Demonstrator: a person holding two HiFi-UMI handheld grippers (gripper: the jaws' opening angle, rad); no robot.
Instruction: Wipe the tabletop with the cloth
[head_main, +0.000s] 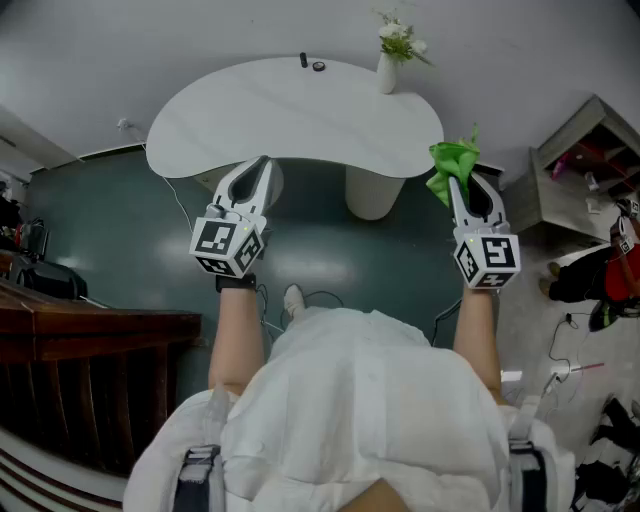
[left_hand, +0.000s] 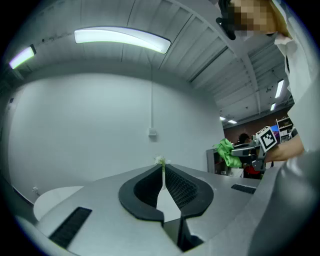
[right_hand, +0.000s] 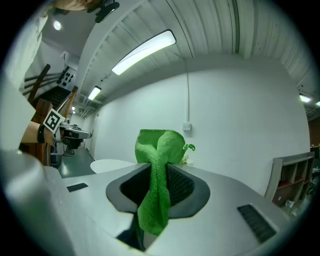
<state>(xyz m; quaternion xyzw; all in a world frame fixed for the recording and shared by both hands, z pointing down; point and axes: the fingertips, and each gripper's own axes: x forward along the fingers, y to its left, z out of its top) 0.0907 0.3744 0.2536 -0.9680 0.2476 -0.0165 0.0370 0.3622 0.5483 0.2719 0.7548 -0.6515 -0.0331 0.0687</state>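
Cloth (right_hand: 156, 147) between jaws of right gripper (right_hand: 161, 169)

An office-like room: white table (head_main: 290, 110), flower vase (head_main: 386, 72), wooden counter (head_main: 90, 335), strip light (left_hand: 122, 39)

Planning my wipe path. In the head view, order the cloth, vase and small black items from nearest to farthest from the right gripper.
1. cloth: held by the right gripper.
2. vase: on the table, far right side.
3. small black items: table's far edge, further left.
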